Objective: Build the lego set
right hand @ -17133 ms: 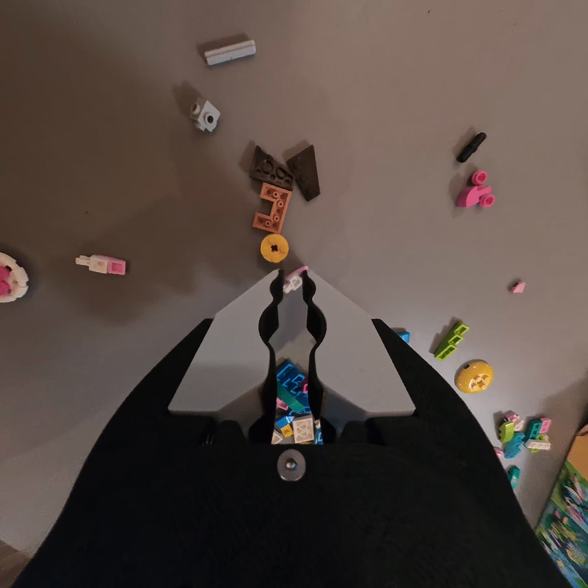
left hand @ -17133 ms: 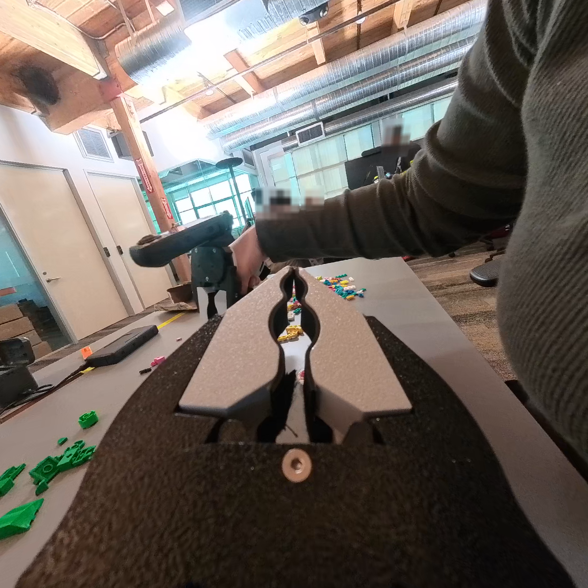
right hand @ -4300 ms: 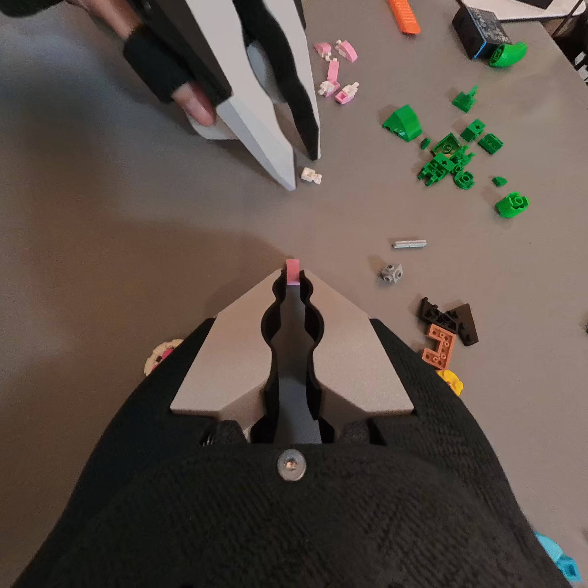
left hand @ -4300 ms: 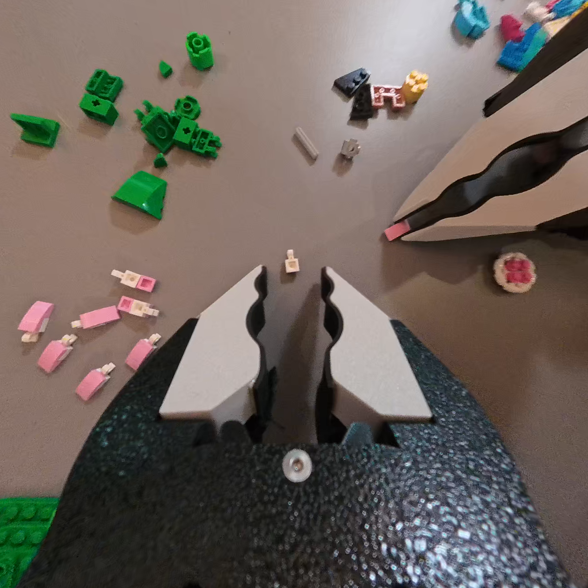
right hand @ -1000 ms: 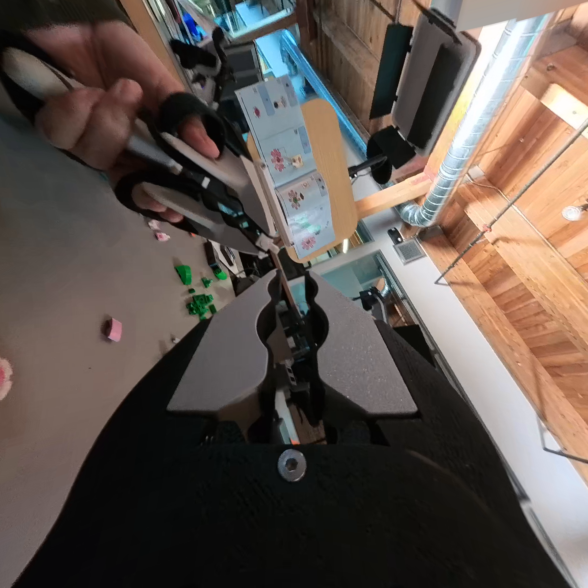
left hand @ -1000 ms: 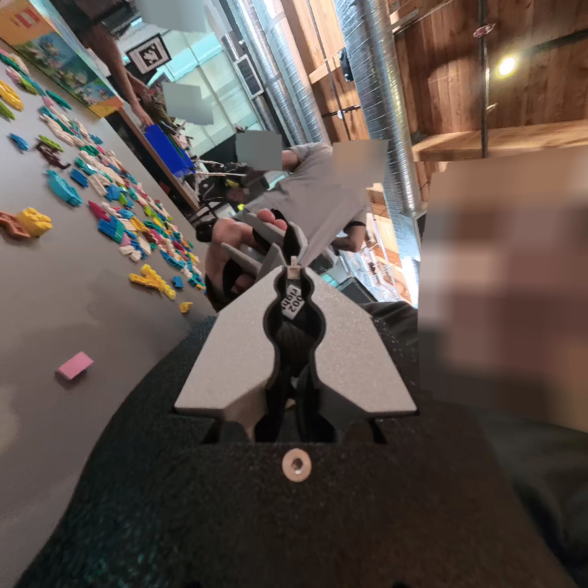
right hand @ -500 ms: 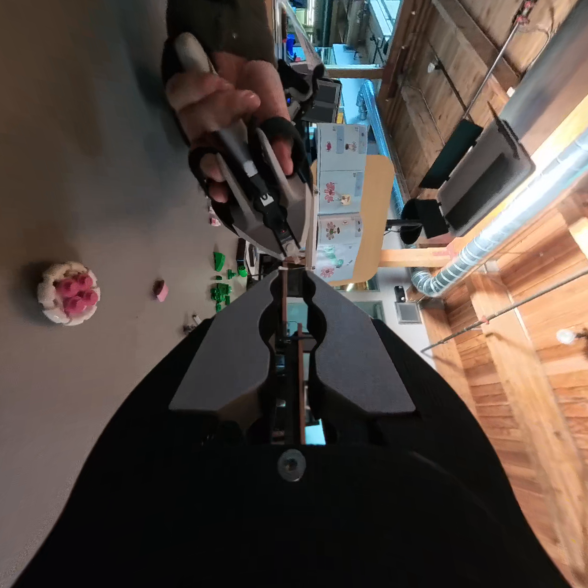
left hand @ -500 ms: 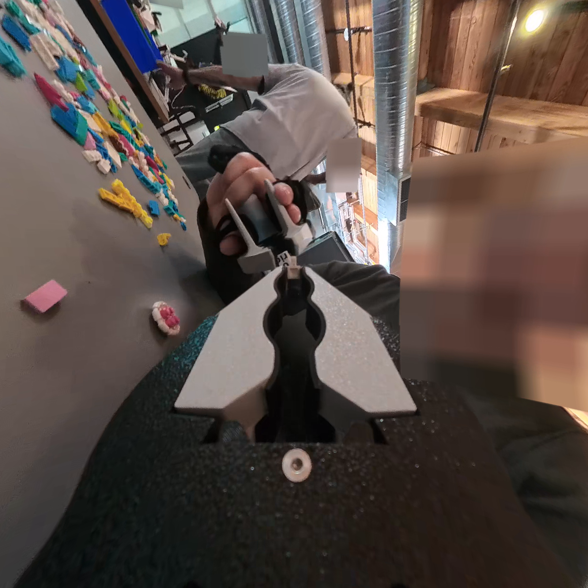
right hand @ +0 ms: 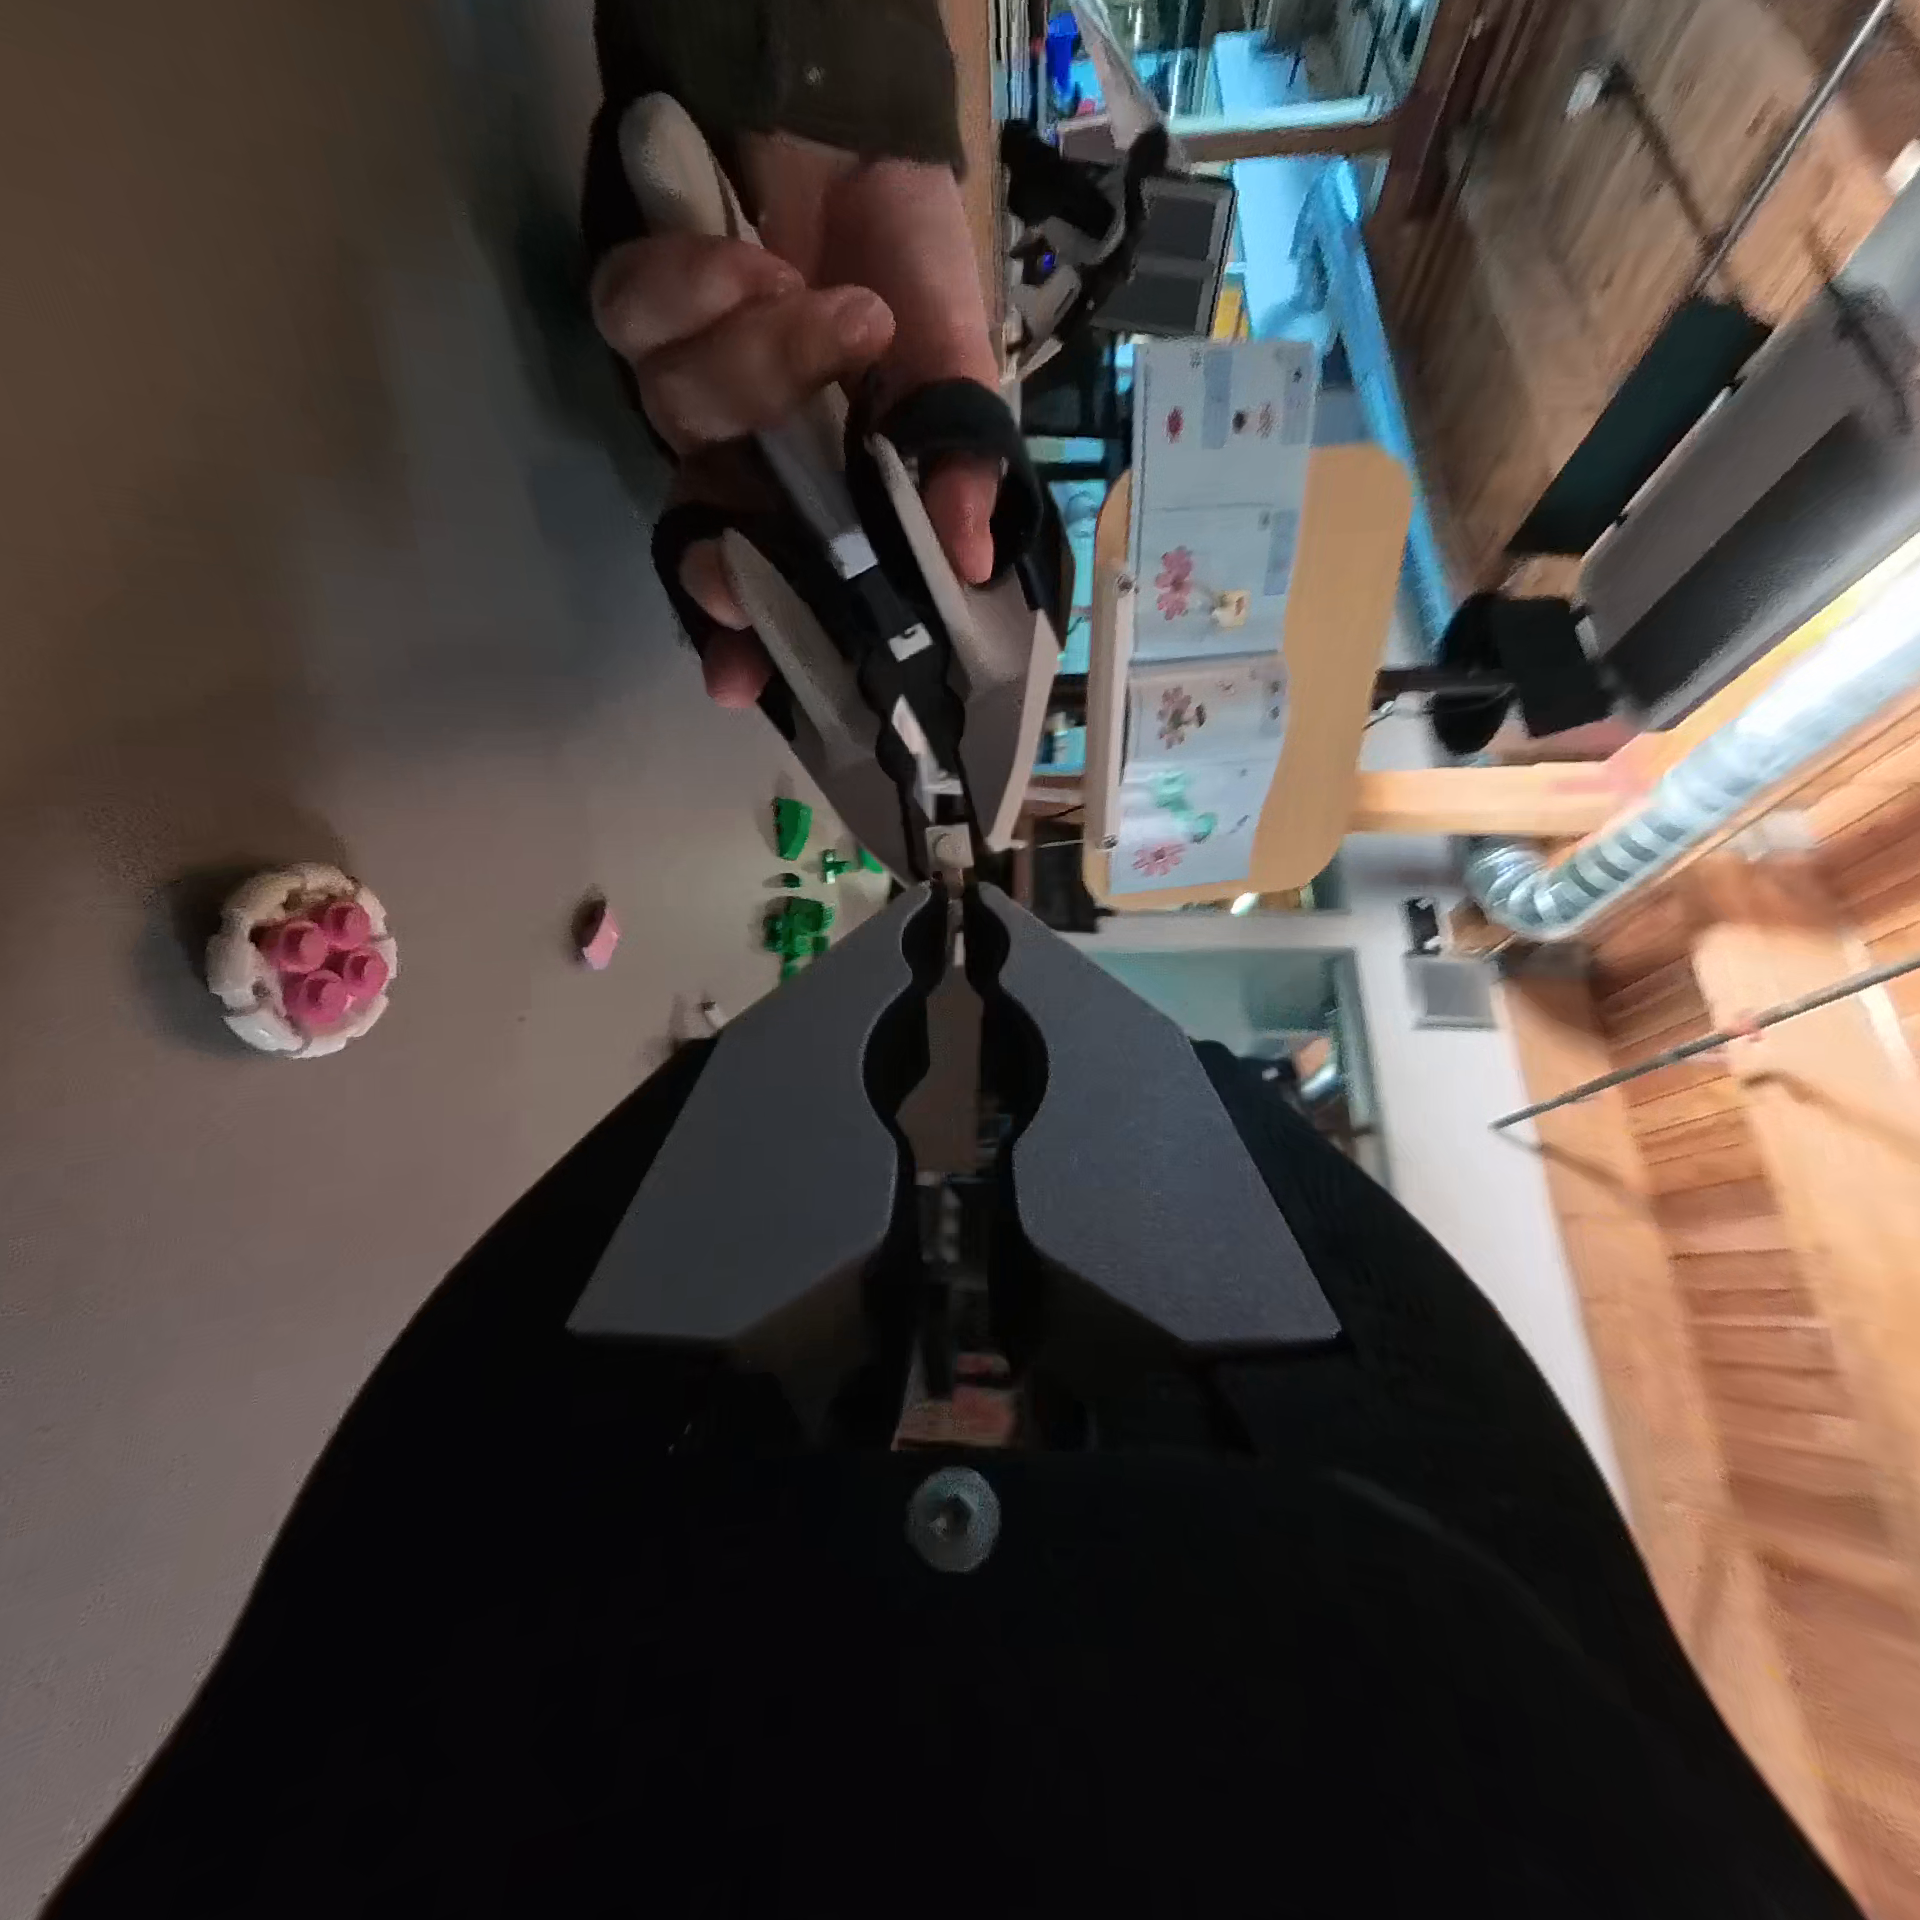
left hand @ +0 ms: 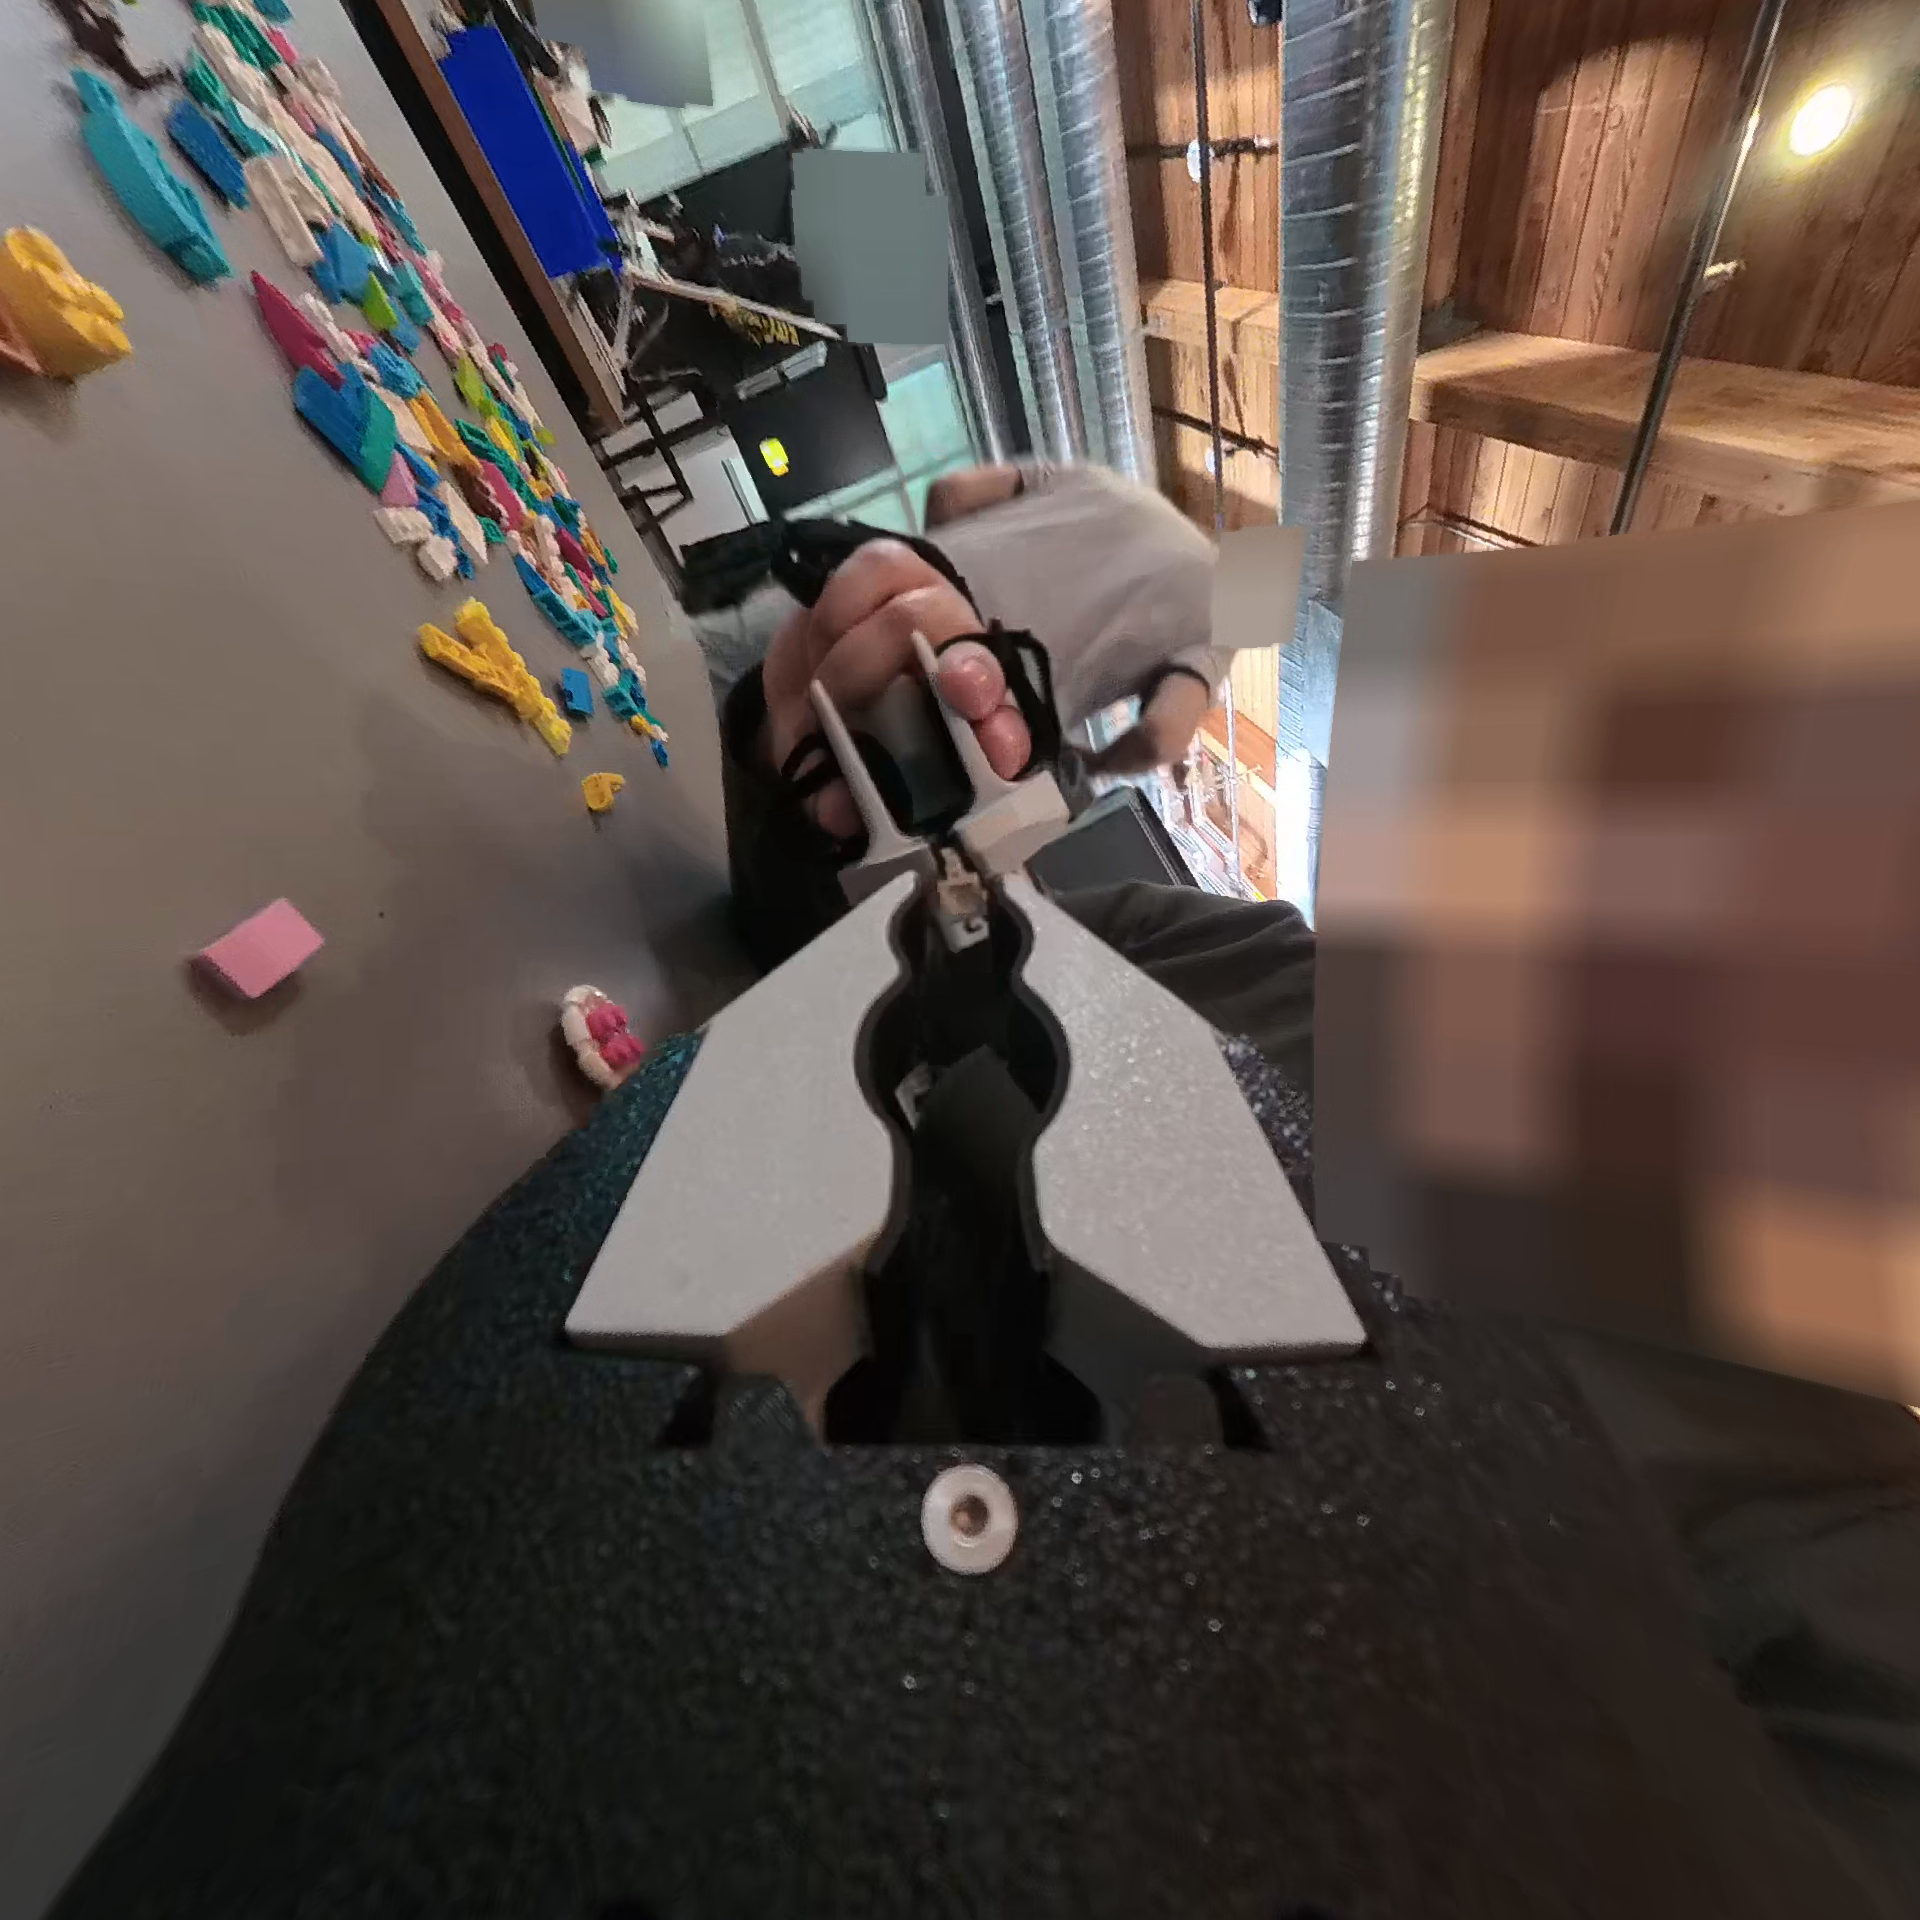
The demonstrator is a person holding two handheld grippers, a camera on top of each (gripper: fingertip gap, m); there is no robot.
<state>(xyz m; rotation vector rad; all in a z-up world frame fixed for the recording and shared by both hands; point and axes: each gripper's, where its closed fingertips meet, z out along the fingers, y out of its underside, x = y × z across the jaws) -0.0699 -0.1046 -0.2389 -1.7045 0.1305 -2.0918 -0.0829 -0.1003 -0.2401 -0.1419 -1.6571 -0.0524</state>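
Note:
My left gripper (left hand: pixel 961 894) is shut on a small white lego piece (left hand: pixel 958 906) at its fingertips and holds it in the air above the grey table (left hand: pixel 208 1195). My right gripper (right hand: pixel 952 896) meets it tip to tip, with its jaws closed to a narrow gap on the near end of the same white piece (right hand: pixel 945 847). Each view shows the other gripper head-on in a gloved hand: the right gripper (left hand: pixel 948 847) and the left gripper (right hand: pixel 940 831). A pink tile (left hand: pixel 258 948) lies on the table below.
A round white flower piece with pink studs (right hand: pixel 301 961) lies on the table near the pink tile. Green pieces (right hand: pixel 795 925) lie farther off. A spread of mixed coloured pieces (left hand: pixel 457 436) and yellow ones (left hand: pixel 494 665) covers the far table. An instruction booklet on a wooden stand (right hand: pixel 1205 623) is behind. My two grippers' fingertips are within a few centimetres of each other. Both grippers' tips are roughly 10 cm from the pink tile (left hand: pixel 258 948).
The two grippers have come closer together, tip to tip. My right gripper's jaws have narrowed at the white piece, and both views have turned slightly.

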